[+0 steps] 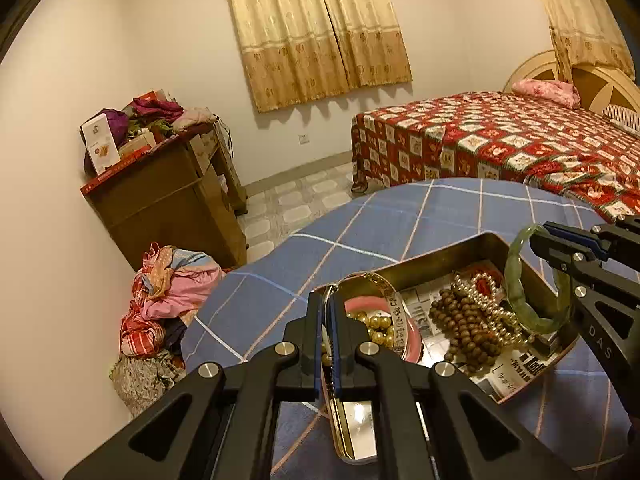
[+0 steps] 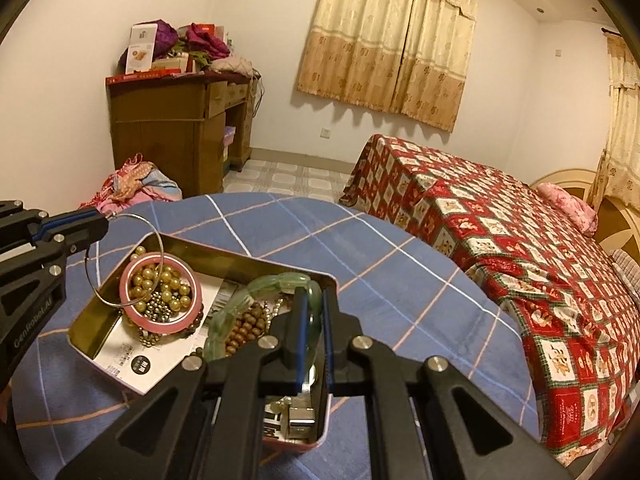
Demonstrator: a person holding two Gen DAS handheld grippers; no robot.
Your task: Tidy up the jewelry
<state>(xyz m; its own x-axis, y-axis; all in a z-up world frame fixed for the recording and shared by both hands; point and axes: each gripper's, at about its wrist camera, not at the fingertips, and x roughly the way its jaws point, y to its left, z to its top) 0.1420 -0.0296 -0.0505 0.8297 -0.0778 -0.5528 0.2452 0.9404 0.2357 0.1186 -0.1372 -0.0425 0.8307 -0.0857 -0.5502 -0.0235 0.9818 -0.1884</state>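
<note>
An open metal tin (image 2: 256, 262) sits on a round table with a blue checked cloth (image 2: 360, 248). It holds a pink bangle (image 2: 138, 318), gold beads (image 2: 176, 290), a brown bead string (image 1: 464, 328) and a pearl strand (image 1: 496, 312). My left gripper (image 1: 329, 304) is shut on a thin silver hoop (image 2: 154, 240) and holds it over the tin's left end; it also shows in the right wrist view (image 2: 105, 222). My right gripper (image 2: 314, 300) is shut on a green jade bangle (image 1: 516, 280) over the tin's right end; it also shows in the left wrist view (image 1: 538, 240).
A bed with a red patchwork cover (image 2: 500, 232) stands to the right of the table. A brown desk piled with boxes and clothes (image 2: 176, 120) stands at the back left, with a heap of clothes (image 1: 168, 292) on the floor beside it.
</note>
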